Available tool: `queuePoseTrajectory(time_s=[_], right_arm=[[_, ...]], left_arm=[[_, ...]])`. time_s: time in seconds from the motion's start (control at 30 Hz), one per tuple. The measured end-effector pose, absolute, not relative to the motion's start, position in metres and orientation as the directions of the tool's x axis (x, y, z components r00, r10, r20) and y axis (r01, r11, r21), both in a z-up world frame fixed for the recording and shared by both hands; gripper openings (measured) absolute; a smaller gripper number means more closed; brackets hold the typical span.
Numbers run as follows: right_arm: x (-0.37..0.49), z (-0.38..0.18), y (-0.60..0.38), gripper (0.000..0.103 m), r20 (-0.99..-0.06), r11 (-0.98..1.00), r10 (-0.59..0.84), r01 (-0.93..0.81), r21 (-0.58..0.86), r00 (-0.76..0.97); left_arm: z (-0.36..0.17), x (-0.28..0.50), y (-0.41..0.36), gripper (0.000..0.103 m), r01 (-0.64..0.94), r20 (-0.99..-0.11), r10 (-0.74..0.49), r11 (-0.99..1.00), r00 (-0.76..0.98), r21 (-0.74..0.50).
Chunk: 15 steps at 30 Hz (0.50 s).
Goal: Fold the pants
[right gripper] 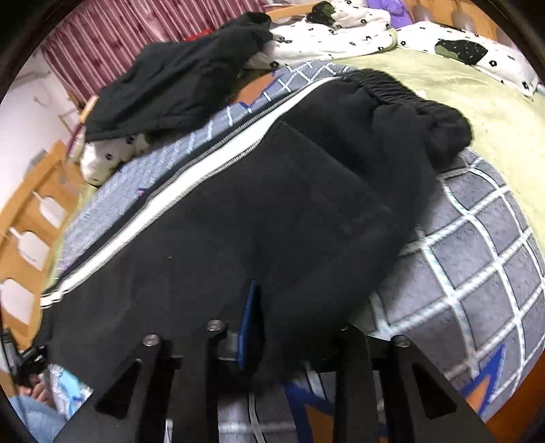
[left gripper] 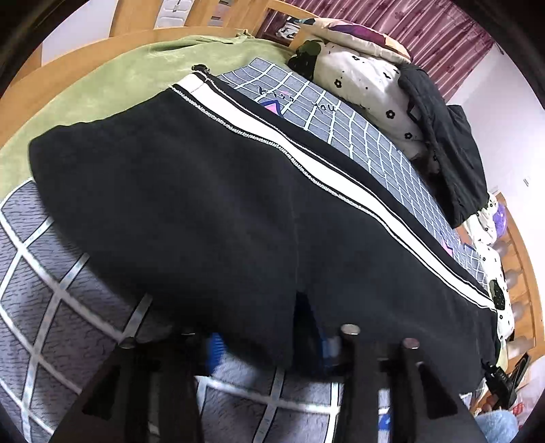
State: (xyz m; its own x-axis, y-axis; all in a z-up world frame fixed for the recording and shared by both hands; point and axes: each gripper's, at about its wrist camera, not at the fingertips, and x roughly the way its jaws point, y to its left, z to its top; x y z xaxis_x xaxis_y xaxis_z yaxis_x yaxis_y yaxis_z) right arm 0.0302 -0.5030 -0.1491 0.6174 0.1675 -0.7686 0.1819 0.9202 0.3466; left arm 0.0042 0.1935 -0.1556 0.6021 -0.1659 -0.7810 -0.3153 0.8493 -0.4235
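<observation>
This is a bedroom in a home. A bed (left gripper: 85,259) fills nearly everything, its grey checked cover spread over a green sheet (left gripper: 112,81). At the far side of the bed lies a rumpled flowered quilt (left gripper: 368,78) with a dark garment (left gripper: 449,150) thrown on it. Behind the bed hang striped red curtains (left gripper: 425,30), and a wooden bed frame (right gripper: 30,211) runs along its edge.
</observation>
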Motion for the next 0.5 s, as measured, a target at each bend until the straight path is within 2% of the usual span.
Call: queuePoseTrajectory(time_s=[0.03,0.07,0.1,0.13,0.27,0.5], right_arm=[[0.022,-0.141,-0.512,0.047,-0.756,0.924,0.148,0.185,0.336,0.637],[0.017,-0.136,-0.518,0.053,-0.743,0.924,0.126,0.194,0.329,0.658],[0.011,-0.130,-0.529,0.062,-0.716,0.920,0.103,0.208,0.332,0.690],[0.010,-0.128,-0.536,0.065,-0.705,0.915,0.094,0.218,0.340,0.703],[0.027,-0.132,-0.577,0.065,-0.673,0.843,0.111,0.290,0.453,0.731],[0.089,-0.154,-0.607,0.064,-0.710,0.751,0.072,0.431,0.501,0.700]], left_arm=[[-0.154,-0.001,0.193,0.062,-0.307,-0.777,-0.159,0.856,0.609,-0.415],[-0.152,-0.008,0.192,0.072,-0.300,-0.771,-0.144,0.865,0.620,-0.403],[-0.152,-0.012,0.191,0.075,-0.297,-0.768,-0.125,0.873,0.628,-0.386],[-0.152,-0.016,0.189,0.075,-0.296,-0.767,-0.102,0.884,0.633,-0.362],[-0.154,-0.031,0.187,0.076,-0.315,-0.760,-0.049,0.891,0.648,-0.327],[-0.154,-0.047,0.202,0.078,-0.360,-0.702,-0.103,0.801,0.704,-0.478]])
